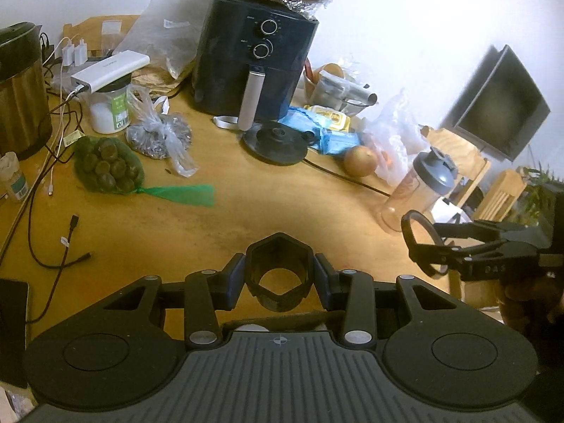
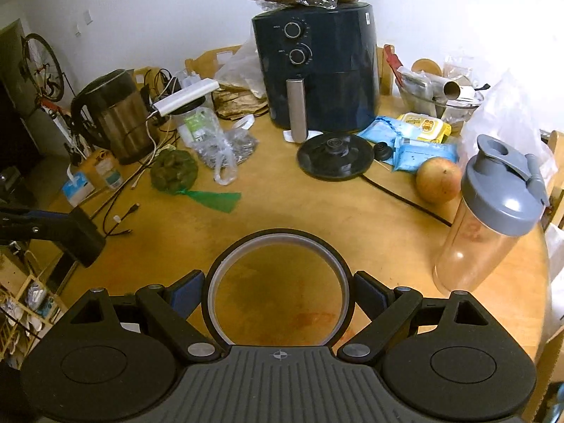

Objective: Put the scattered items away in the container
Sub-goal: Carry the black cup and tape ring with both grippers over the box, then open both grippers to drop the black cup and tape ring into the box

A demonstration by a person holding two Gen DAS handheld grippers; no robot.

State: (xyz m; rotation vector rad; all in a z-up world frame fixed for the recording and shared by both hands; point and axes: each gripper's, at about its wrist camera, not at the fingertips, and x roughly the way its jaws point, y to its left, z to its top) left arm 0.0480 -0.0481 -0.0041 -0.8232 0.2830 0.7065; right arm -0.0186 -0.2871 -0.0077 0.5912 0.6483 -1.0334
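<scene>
In the left wrist view my left gripper point(image 1: 278, 282) is shut on a black hollow hexagonal piece point(image 1: 278, 243), its blue pads point(image 1: 234, 282) pressing the two sides. It hangs above the wooden table point(image 1: 218, 232). My right gripper point(image 2: 280, 292) is shut on a wide black ring point(image 2: 278, 234) with a grey inner lip, held flat above the table. From the left wrist view the same ring point(image 1: 410, 224) and right gripper point(image 1: 428, 250) show at the right edge, in a person's hand point(image 1: 521, 299). One arm of the left gripper shows at the left in the right wrist view.
A dark air fryer point(image 2: 317, 70) stands at the back, a kettle base point(image 2: 335, 157) and its cord in front. A shaker bottle point(image 2: 493, 218), an apple point(image 2: 439, 181) and wipe packs point(image 2: 419, 141) lie right. A kettle point(image 2: 116, 116), cables and a green net bag point(image 2: 174, 172) lie left.
</scene>
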